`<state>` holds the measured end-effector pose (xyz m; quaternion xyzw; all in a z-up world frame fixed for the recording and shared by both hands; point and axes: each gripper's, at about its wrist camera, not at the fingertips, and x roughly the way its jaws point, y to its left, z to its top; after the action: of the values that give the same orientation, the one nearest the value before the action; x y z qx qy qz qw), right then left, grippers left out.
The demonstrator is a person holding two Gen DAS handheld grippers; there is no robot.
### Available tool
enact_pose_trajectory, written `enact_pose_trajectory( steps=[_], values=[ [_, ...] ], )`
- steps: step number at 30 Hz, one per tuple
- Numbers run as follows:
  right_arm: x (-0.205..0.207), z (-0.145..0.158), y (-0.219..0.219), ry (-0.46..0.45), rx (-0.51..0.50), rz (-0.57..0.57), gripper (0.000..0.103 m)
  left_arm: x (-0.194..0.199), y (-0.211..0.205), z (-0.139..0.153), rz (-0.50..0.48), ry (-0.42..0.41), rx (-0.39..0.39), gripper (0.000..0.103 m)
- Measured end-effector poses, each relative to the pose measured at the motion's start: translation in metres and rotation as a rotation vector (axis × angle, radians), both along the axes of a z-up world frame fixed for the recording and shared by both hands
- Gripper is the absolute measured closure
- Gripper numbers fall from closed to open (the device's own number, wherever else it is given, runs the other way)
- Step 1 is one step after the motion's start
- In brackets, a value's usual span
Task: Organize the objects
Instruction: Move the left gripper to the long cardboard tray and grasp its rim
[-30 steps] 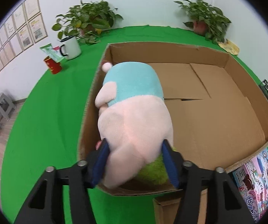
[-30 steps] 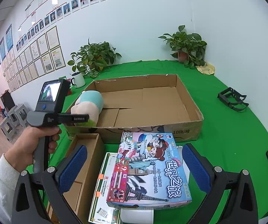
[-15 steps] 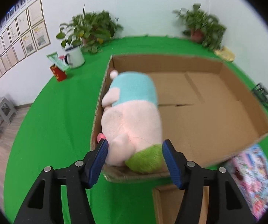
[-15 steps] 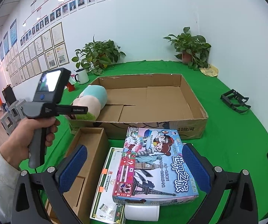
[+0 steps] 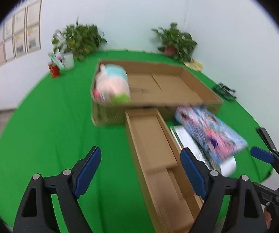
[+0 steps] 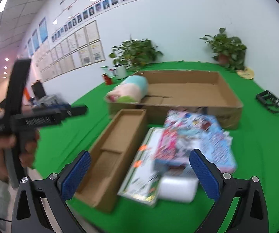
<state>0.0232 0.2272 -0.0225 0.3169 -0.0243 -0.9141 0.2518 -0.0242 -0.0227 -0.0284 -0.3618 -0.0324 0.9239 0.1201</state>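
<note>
plush toy [image 5: 113, 83] in cardboard box [image 5: 195, 83], apparently lying free

I see a table with a green cloth [image 6: 255, 145] on it. A big flat cardboard box [image 6: 230, 95] sits on the cloth in the middle of my right view. A long thin cardboard box [image 6: 118, 136] lies just in front of it. Lower right of that, a white book [image 6: 141, 176] lies on the cloth. Two plants [image 6: 135, 52] stand at the back, top of the frame, with a white mug [image 6: 121, 69] and a red can [image 5: 54, 69]. A black thing [image 6: 269, 102] lies at the right edge.
</note>
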Motion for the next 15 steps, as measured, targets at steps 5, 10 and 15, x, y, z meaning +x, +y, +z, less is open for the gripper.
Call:
enact_pose_trajectory(
  steps=[5, 10, 15],
  values=[
    [0.028, -0.002, -0.027, 0.02, 0.033, 0.039, 0.005, -0.002, 0.001, -0.031, 0.007, -0.085, 0.065, 0.04],
    [0.029, -0.009, -0.045, 0.017, 0.085, 0.064, 0.009, -0.007, 0.014, -0.052, -0.028, -0.14, 0.047, 0.067],
    [0.003, -0.032, -0.051, -0.074, 0.126, -0.001, 0.02, -0.005, 0.016, -0.062, -0.019, -0.166, 0.039, 0.088]
  ],
)
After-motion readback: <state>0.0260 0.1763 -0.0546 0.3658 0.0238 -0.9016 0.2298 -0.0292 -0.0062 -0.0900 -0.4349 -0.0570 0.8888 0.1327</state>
